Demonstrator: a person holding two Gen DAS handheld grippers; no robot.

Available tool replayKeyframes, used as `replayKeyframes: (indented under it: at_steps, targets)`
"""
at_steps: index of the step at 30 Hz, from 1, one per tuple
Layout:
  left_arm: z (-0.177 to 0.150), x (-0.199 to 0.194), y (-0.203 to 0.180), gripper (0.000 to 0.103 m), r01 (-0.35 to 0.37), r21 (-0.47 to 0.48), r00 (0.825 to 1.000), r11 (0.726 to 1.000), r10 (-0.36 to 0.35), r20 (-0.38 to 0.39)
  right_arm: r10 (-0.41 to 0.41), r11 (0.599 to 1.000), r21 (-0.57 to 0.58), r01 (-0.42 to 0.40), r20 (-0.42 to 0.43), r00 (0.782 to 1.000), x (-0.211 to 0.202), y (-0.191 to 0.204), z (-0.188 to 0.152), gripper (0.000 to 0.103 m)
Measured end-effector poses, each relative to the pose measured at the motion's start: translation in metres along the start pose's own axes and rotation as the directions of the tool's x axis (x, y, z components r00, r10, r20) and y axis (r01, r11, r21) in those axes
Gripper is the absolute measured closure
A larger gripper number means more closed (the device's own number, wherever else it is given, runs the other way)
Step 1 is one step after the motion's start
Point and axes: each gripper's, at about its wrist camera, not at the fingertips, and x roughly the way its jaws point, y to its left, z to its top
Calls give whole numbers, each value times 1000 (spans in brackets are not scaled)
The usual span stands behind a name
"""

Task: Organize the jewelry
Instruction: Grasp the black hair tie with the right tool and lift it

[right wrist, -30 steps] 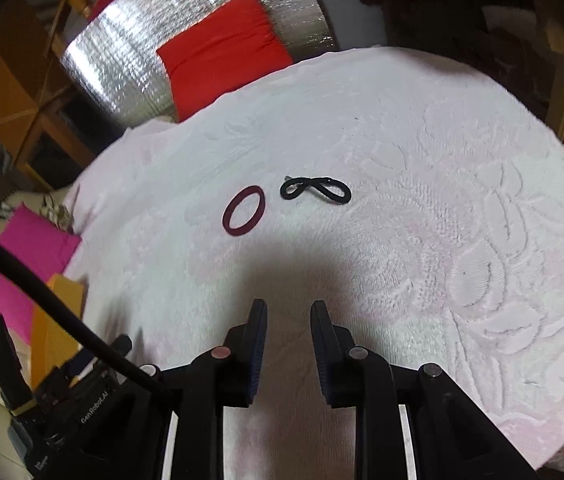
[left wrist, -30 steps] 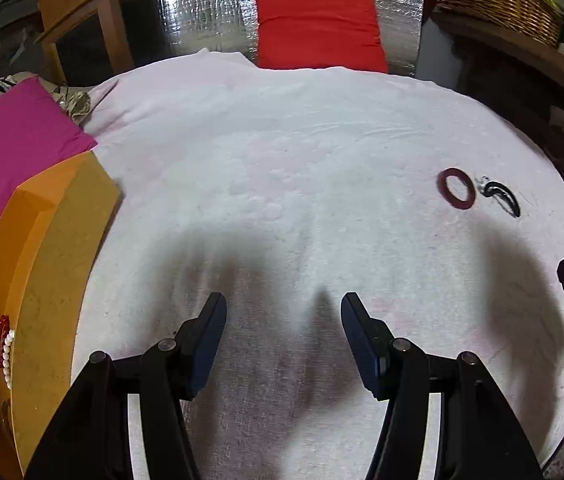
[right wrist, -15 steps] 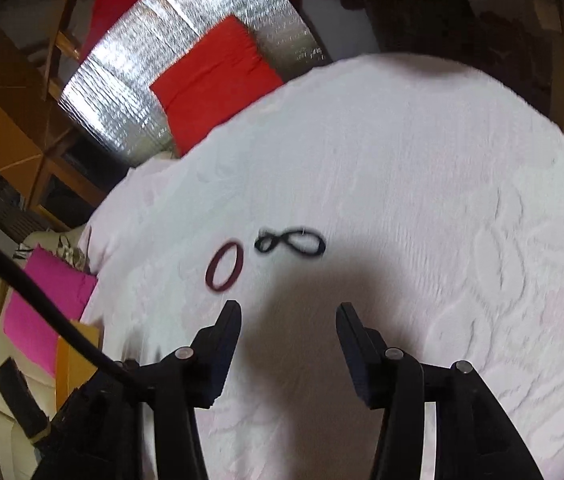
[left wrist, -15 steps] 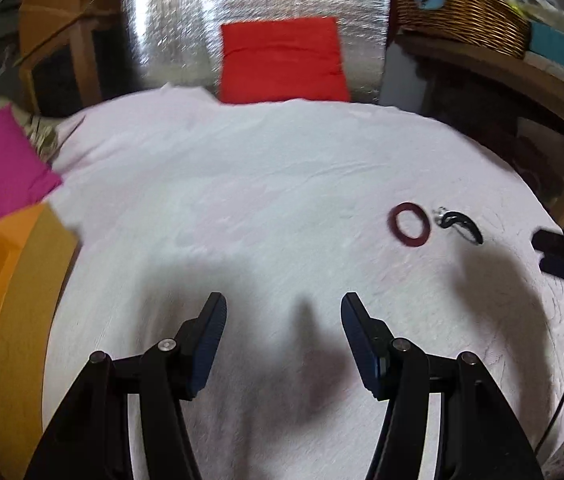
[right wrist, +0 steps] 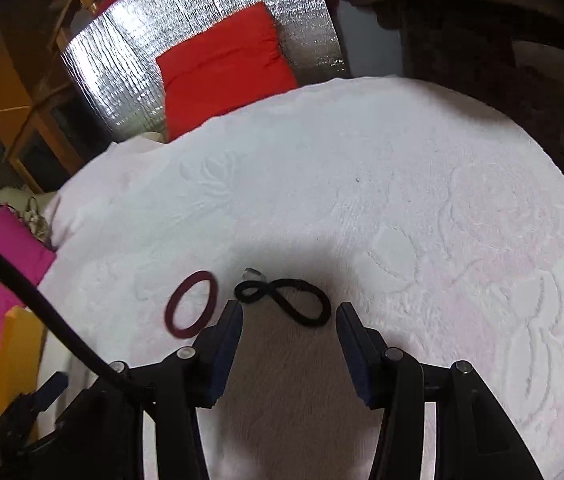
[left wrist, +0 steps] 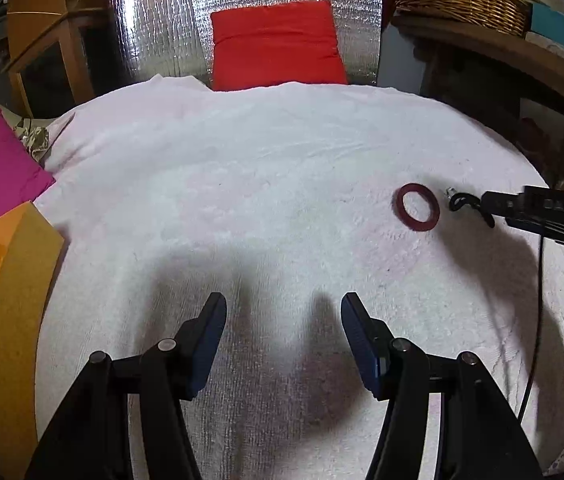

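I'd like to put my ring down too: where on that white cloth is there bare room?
The cloth is bare between the red cushion and the orange box. It is crowded around the red ring and black hair tie.

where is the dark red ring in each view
Left wrist: the dark red ring lies on the white cloth, right of centre.
Right wrist: the ring lies low and left, just beyond the left finger.
Shared landmark: the black hair tie right beside it.
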Motion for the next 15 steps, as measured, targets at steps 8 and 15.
replayKeyframes:
  at_steps: [8,15]
  targets:
    - [-3,-18,3,42,-8,29,999,1000,7,35,-127,991,-47,124,-50,991,27,4,1,95]
    - [-8,-52,22,42,5,15,995,1000,-7,103,-74,988,134,71,17,997,-12,-15,-15,97]
